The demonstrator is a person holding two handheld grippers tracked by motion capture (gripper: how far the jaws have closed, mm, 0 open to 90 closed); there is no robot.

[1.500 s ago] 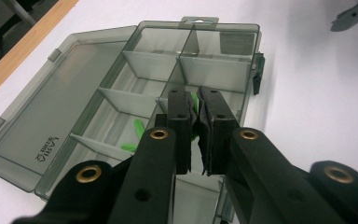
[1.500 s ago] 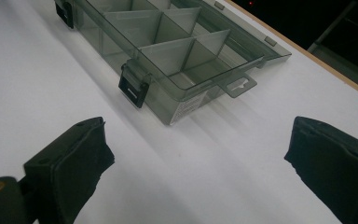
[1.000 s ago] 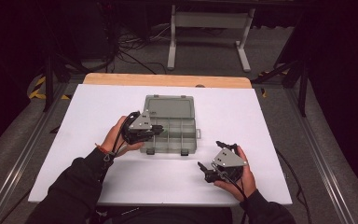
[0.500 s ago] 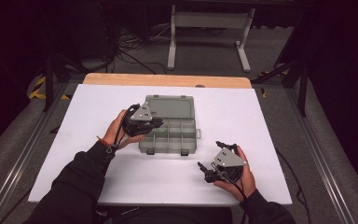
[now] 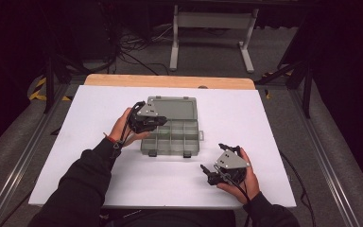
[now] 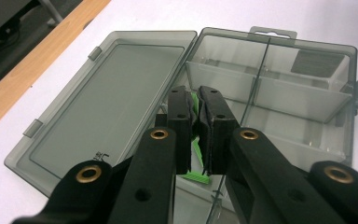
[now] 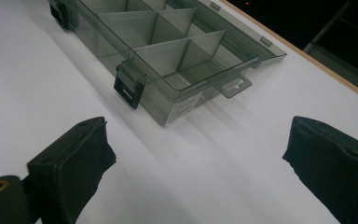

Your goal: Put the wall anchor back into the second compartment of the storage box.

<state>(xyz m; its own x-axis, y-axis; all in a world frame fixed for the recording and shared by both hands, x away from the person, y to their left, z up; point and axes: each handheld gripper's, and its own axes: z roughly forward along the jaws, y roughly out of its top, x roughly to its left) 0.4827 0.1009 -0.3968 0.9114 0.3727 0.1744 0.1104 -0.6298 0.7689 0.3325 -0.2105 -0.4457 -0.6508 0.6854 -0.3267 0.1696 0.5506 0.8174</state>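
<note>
While the white table (image 5: 99, 109) carried little else, a grey translucent organiser box (image 5: 172, 135) lay open near its middle, lid (image 6: 107, 102) flat on the far side toward the wooden edge, dividers (image 7: 168, 44) splitting the tray into small compartments. Left claw (image 5: 158, 122) hovered over the box, closed on a small green piece (image 6: 196, 149), which sat pinched between the pads above the tray near the hinge line; its shape was mostly hidden by the jaws. Right claw (image 5: 208, 172) rested low on the table, well apart from the box on the near right, jaws spread wide and empty. Judged: the green piece looked light, thin, stiff plastic, smooth enough to slip or twist, so a flat-sided pinch across its middle should suit. The box looked light too and liable to slide; best steadied at a front latch (image 7: 129, 88) or wall.
</note>
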